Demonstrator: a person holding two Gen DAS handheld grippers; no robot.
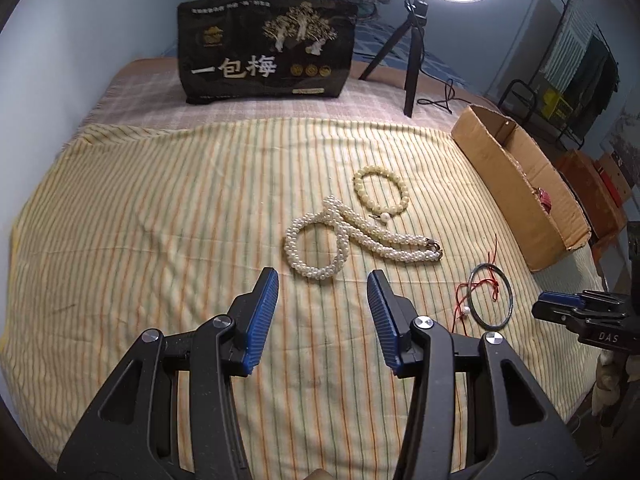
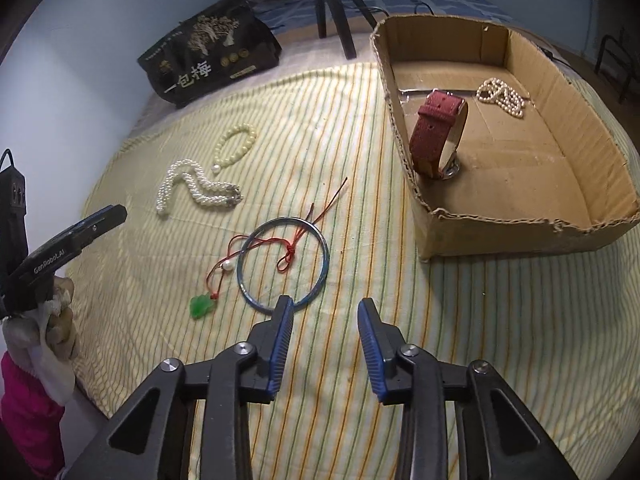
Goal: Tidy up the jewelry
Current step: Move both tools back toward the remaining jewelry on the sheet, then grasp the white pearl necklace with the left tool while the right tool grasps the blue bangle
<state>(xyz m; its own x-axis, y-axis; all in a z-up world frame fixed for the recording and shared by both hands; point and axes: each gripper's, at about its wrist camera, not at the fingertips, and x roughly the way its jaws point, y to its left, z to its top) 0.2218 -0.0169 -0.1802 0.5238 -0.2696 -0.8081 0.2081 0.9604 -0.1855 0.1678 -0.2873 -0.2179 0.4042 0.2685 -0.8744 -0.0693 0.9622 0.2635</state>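
Note:
A white pearl necklace (image 1: 344,236) lies coiled on the striped cloth, with a cream bead bracelet (image 1: 382,194) just behind it. My left gripper (image 1: 323,280) is open and empty, just short of the necklace. A blue bangle (image 2: 282,266) lies with a red cord (image 2: 292,248) across it; the cord carries a green pendant (image 2: 200,306). My right gripper (image 2: 325,308) is open and empty, its left finger over the bangle's near rim. The cardboard box (image 2: 500,236) holds a red strap watch (image 2: 438,130) and a small pearl strand (image 2: 502,94).
A black printed bag (image 1: 266,52) stands at the back of the bed. A ring-light tripod (image 1: 412,56) stands right of it. The striped cloth (image 1: 160,208) covers the bed. Racks and boxes (image 1: 576,80) stand beyond the right side.

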